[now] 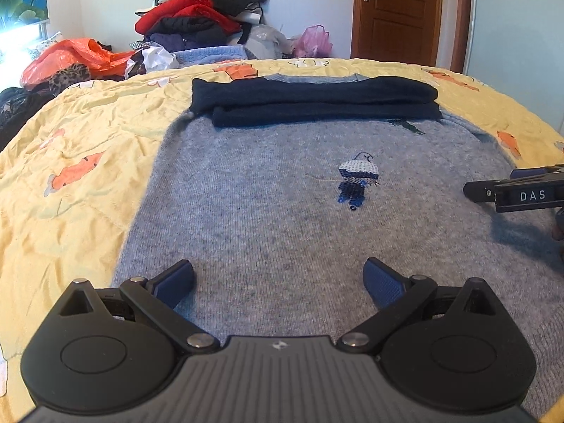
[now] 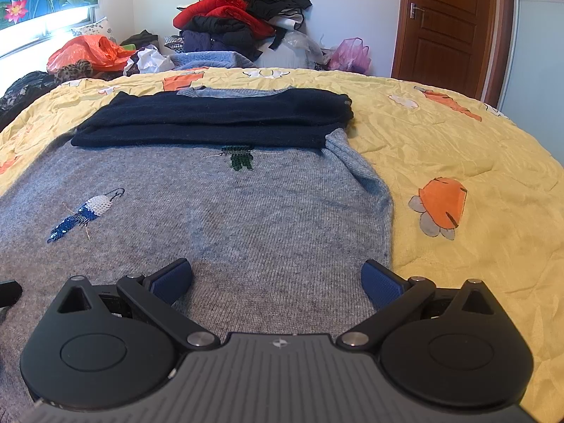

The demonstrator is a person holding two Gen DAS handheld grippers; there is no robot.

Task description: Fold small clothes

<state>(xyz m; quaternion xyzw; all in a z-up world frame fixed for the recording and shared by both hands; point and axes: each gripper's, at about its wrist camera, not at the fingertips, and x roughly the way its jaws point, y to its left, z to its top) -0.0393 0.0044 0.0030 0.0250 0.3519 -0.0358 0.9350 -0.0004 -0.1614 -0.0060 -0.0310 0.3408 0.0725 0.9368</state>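
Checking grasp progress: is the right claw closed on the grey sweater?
No, the right claw is wide open above the grey sweater.

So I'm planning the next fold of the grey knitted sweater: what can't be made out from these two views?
- Grey knitted sweater: its near hem is hidden behind each claw body in both wrist views.
- Its collar area: covered by the folded dark navy sleeves lying across it.
- Right claw: cut off by the frame edge in the left wrist view, so only its own camera shows it is open.
- Green embroidered motif: partly under the navy sleeves.
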